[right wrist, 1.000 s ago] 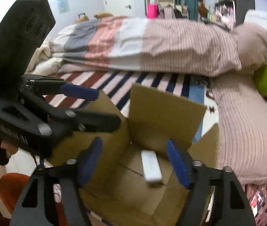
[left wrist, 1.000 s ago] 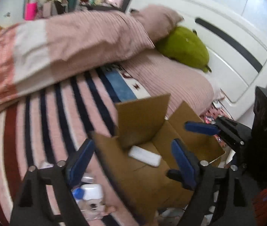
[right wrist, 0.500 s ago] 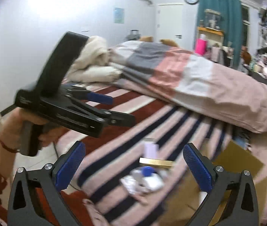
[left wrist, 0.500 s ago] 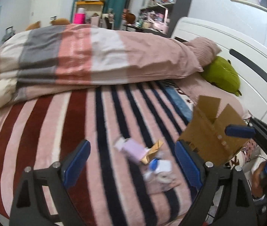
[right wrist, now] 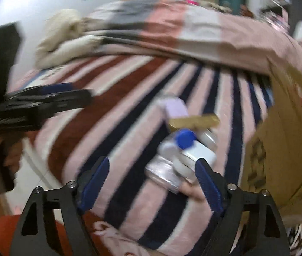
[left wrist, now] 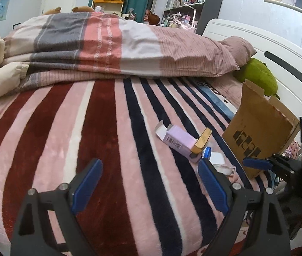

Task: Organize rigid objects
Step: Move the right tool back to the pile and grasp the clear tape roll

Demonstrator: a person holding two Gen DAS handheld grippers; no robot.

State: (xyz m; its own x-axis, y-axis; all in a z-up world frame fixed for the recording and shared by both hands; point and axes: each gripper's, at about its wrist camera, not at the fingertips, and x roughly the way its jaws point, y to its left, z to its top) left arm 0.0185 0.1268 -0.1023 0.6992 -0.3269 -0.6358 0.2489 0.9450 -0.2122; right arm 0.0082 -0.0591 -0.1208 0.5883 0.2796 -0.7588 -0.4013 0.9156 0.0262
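A small pile lies on the striped blanket: a lilac carton (left wrist: 177,139), a gold box (left wrist: 203,141) leaning on it, a white bottle with a blue cap (right wrist: 185,138) and a clear wrapped packet (right wrist: 163,171). An open cardboard box (left wrist: 259,130) stands just right of the pile. My left gripper (left wrist: 148,188) is open and empty, low over the blanket in front of the pile. My right gripper (right wrist: 151,186) is open and empty, close in front of the bottle and packet; its view is blurred. It also shows in the left wrist view (left wrist: 257,162) at the box's near corner.
A folded striped duvet (left wrist: 112,47) and pink pillow (left wrist: 234,49) lie across the back of the bed. A green plush (left wrist: 259,76) sits by the white headboard (left wrist: 278,51). The bed's near edge is just below both grippers. A hand holds the left gripper (right wrist: 33,106).
Both grippers have pulled back from above the cardboard box and swung left toward the pile on the blanket. The white item seen inside the box is out of sight. The right gripper is still moving.
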